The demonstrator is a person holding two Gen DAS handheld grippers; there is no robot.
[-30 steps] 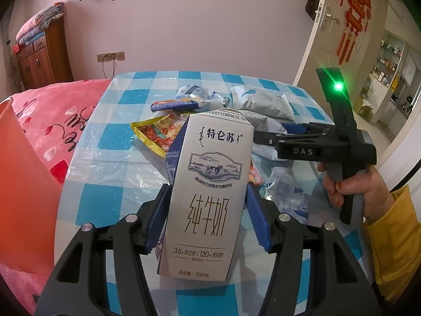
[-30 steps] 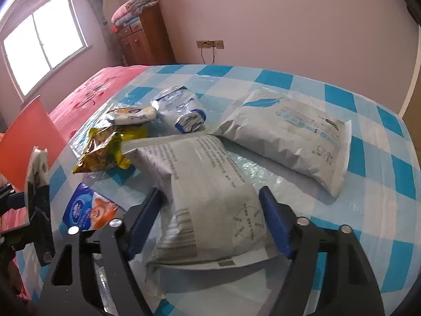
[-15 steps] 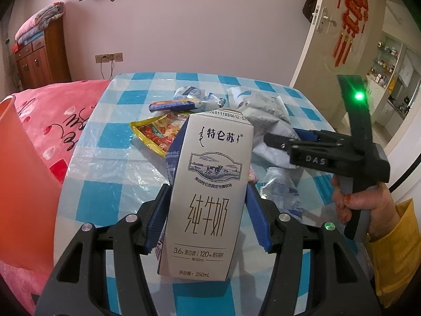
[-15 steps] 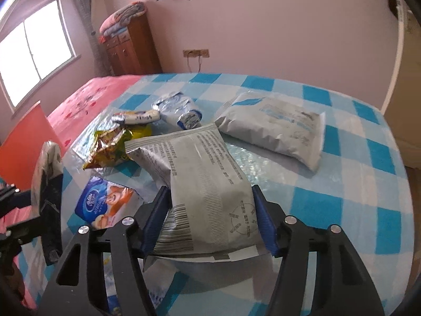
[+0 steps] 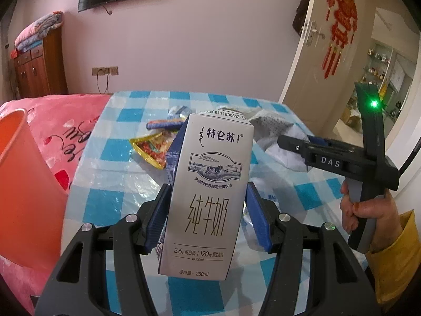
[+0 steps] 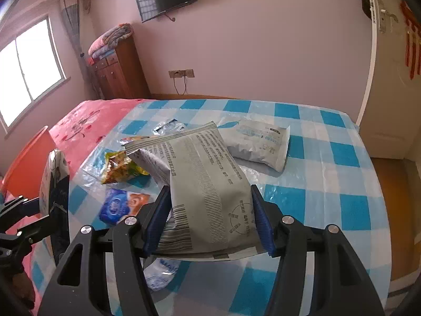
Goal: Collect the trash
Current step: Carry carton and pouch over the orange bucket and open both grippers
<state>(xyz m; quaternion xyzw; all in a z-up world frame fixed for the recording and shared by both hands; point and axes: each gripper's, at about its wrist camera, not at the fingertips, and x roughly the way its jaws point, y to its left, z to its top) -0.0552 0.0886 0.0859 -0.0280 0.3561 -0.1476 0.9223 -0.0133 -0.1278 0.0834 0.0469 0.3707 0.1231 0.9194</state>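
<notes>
A: What is held by the left gripper (image 5: 208, 218)?

B: A milk carton (image 5: 208, 189) is held upright between its blue pads (image 5: 158, 218). The pads are pressed on both sides of the carton, so the jaws are closed only as far as the carton allows. The carton is lifted clear of the checked table (image 5: 105, 173).

A: And the right gripper (image 6: 210, 218)?

B: A grey bag (image 6: 205, 184) is gripped near its bottom end. The jaws have just been closing, and now both pads are pressed against the bag's sides. The bag is raised off the table and its far end is pointed away from the gripper.

A: What is seen on the table beyond the right gripper?

B: A second grey bag (image 6: 259, 144) is lying flat, ahead and a little to the right. A yellow snack wrapper (image 6: 119, 167) and a blue packet (image 6: 121, 205) are placed to the left. A crumpled clear wrapper (image 6: 160, 273) is seen just under the left finger.

A: Is a bin visible?

B: An orange bin (image 5: 26, 184) is seen far to the left of the left gripper, beside the table, in front of a pink bed (image 5: 65, 121). From the left gripper, the person's hand (image 5: 365, 210) on the right gripper's handle is seen at the right.
</notes>
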